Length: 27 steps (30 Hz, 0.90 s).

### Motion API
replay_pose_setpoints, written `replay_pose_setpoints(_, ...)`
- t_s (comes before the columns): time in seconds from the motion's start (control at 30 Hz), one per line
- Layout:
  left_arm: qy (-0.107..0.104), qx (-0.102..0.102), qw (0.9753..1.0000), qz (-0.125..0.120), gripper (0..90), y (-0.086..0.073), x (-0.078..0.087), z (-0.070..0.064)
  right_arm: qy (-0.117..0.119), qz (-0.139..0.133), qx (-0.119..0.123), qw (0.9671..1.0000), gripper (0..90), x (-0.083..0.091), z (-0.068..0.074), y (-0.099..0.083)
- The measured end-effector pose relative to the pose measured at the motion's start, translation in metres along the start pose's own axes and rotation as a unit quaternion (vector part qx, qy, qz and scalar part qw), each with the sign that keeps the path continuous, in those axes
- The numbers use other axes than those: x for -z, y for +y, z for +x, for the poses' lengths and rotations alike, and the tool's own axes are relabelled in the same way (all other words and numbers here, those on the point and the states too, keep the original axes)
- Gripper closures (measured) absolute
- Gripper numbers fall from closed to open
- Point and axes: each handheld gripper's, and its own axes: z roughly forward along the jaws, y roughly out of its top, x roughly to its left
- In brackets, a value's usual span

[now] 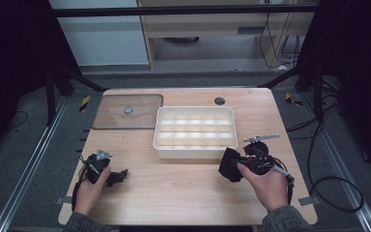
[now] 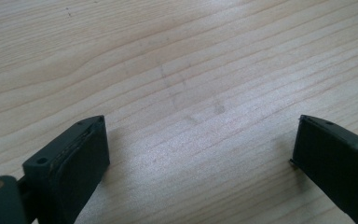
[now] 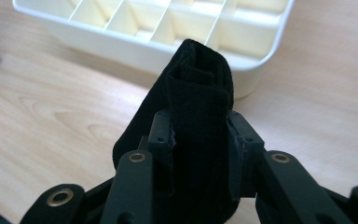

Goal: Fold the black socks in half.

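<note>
Right gripper (image 1: pixel 233 166) sits at the near right of the desk (image 1: pixel 183 183), jaws pinching a folded black cloth (image 3: pixel 198 116). In the right gripper view the cloth stands up between the two jaws, folded into layers, top edge rising above the jaw tips, with a flap hanging out to the left. In the high view the cloth (image 1: pixel 229 164) is just near of the white divider tray (image 1: pixel 194 152), close to its near right corner; can't tell if it touches the tray wall. Tray sits mid-desk, slightly far of centre, gridded into small compartments, and the ones in view look empty. The right hand (image 1: pixel 266 186) grips the tool from the near side, cable trailing off to the right. Left gripper (image 1: pixel 118 176) is at the near left of the desk, held by the left hand (image 1: pixel 92 186), well apart from the tray and cloth. In the left gripper view its jaws are spread wide with bare wood grain between them, nothing in the gap. A clear lid (image 1: pixel 125 112) with a round knob lies flat at the far left of the desk, just beside the tray's left edge. A small dark round grommet (image 1: pixel 219 101) sits in the desk on the far side of the tray.
</note>
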Motion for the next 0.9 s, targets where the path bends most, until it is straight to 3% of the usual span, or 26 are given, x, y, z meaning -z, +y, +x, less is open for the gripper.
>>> replay_pose_setpoints(0.37,0.004,0.002,0.9997,-0.025,0.1,-0.005,-0.002,0.003,-0.044,-0.031,0.028,0.9982,67.1,0.021,-0.019,0.052)
replay_pose_setpoints(0.6,0.004,0.005,0.9994,-0.033,0.0,-0.007,-0.002,0.003,-0.069,-0.041,0.049,0.9956,66.8,0.018,-0.026,0.077)
replay_pose_setpoints(0.9,0.005,0.006,0.9993,-0.037,0.0,-0.008,-0.003,0.002,-0.085,-0.051,0.044,0.9941,66.8,0.007,-0.037,0.091)
